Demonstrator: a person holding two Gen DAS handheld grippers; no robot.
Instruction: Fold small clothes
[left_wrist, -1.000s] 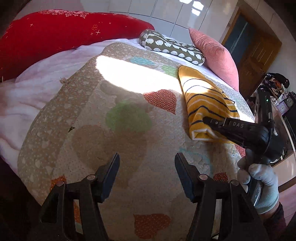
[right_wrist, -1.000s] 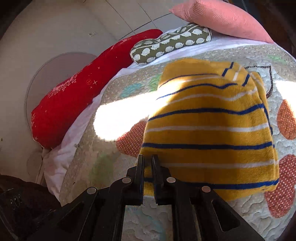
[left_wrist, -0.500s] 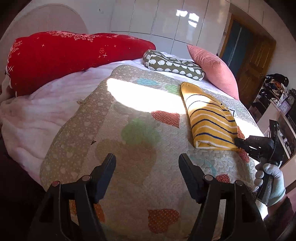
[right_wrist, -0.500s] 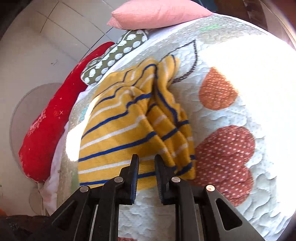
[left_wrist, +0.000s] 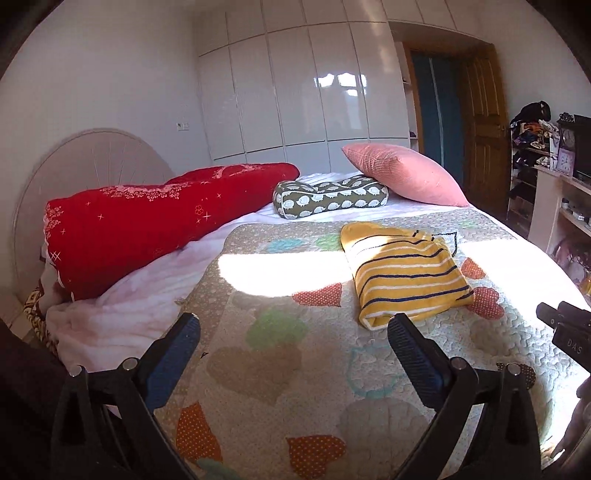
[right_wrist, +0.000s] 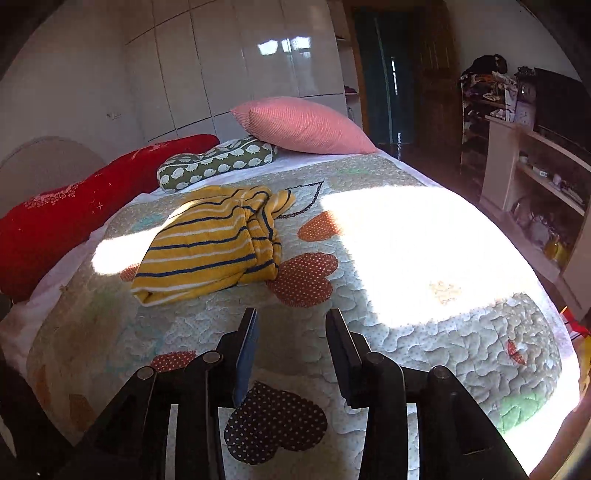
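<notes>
1. Two grippers hang over the bed, and neither holds anything. The left gripper (left_wrist: 293, 332) has its jaws spread wide, having just been opening, with only the quilt (left_wrist: 314, 369) showing between them.
2. The right gripper (right_wrist: 291, 323) stands partly open, its jaws also having just been opening; nothing lies between them but quilt.
3. The yellow striped garment (right_wrist: 207, 245) lies folded on the quilt, well apart from both grippers, beyond the right gripper's tips and to their left in that view. One side of it is bunched and rumpled; a broad patch of sunlight falls just beside it.
4. At the head of the bed, a red cushion (left_wrist: 147, 218) lies along the left, a green patterned pillow (left_wrist: 328, 197) rests in the middle, and a pink pillow (left_wrist: 406, 173) leans touching it.
5. The open shelf unit (right_wrist: 535, 162) to the right of the bed holds small items too blurred to name; a clock (left_wrist: 567, 138) stands on top.
6. White cupboards (left_wrist: 295, 92) fill the far wall beside a wooden door (left_wrist: 480, 122).
</notes>
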